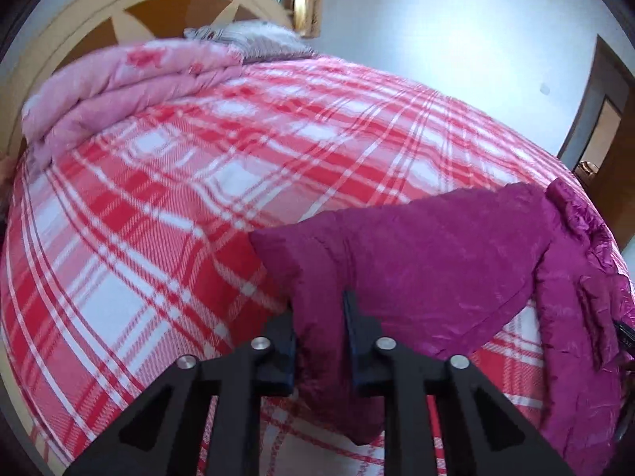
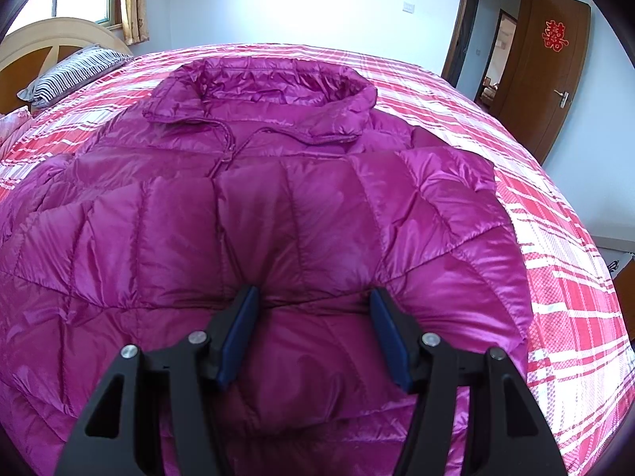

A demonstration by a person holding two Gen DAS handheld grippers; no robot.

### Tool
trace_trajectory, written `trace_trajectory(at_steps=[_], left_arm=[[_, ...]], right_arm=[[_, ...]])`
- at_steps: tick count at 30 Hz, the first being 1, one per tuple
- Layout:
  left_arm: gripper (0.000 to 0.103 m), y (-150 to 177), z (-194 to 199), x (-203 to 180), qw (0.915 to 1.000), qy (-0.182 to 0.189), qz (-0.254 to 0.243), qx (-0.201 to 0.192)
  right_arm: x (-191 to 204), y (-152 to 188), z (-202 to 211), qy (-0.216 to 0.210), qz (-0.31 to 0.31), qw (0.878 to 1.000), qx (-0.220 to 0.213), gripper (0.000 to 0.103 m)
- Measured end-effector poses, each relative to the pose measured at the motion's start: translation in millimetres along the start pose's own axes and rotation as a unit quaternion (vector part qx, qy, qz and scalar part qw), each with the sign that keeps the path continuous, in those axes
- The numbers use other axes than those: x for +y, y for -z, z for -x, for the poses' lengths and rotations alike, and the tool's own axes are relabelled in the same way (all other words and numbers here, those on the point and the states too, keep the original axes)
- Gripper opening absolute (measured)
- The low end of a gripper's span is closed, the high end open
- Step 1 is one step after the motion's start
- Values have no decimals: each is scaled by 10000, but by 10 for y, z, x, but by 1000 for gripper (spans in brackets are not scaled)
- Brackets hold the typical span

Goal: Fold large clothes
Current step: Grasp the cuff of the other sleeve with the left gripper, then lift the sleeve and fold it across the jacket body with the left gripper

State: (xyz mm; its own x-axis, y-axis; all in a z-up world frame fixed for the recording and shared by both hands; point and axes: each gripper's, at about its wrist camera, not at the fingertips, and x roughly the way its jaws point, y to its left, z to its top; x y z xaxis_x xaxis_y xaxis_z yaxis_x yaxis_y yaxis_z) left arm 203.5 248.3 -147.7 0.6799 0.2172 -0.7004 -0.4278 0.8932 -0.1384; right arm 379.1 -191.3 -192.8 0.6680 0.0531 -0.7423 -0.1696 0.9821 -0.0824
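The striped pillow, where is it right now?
In the right wrist view the striped pillow lies at the far left, at the head of the bed against the headboard, beyond the purple jacket.

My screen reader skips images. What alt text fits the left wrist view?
The left gripper is shut on a sleeve of a magenta jacket, which lies on a red-and-white plaid bed. A folded pink quilt lies by the headboard.
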Motion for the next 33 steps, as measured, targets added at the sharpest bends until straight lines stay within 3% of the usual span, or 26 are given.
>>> trace_trajectory(at_steps=[9,17,33], left_arm=[[15,-447,438,-267,9968,243,-334,-687],[15,-839,843,-892,9868,738,-873,-1147],[15,-811,1196,-2260,9586,1811,-1797,-1268]], right_arm=[[0,3,5,35,19,10000,-10,63],[22,4,15,88,56,9999,-27,63],[1,3,10,18,-18,10000,-42,63]])
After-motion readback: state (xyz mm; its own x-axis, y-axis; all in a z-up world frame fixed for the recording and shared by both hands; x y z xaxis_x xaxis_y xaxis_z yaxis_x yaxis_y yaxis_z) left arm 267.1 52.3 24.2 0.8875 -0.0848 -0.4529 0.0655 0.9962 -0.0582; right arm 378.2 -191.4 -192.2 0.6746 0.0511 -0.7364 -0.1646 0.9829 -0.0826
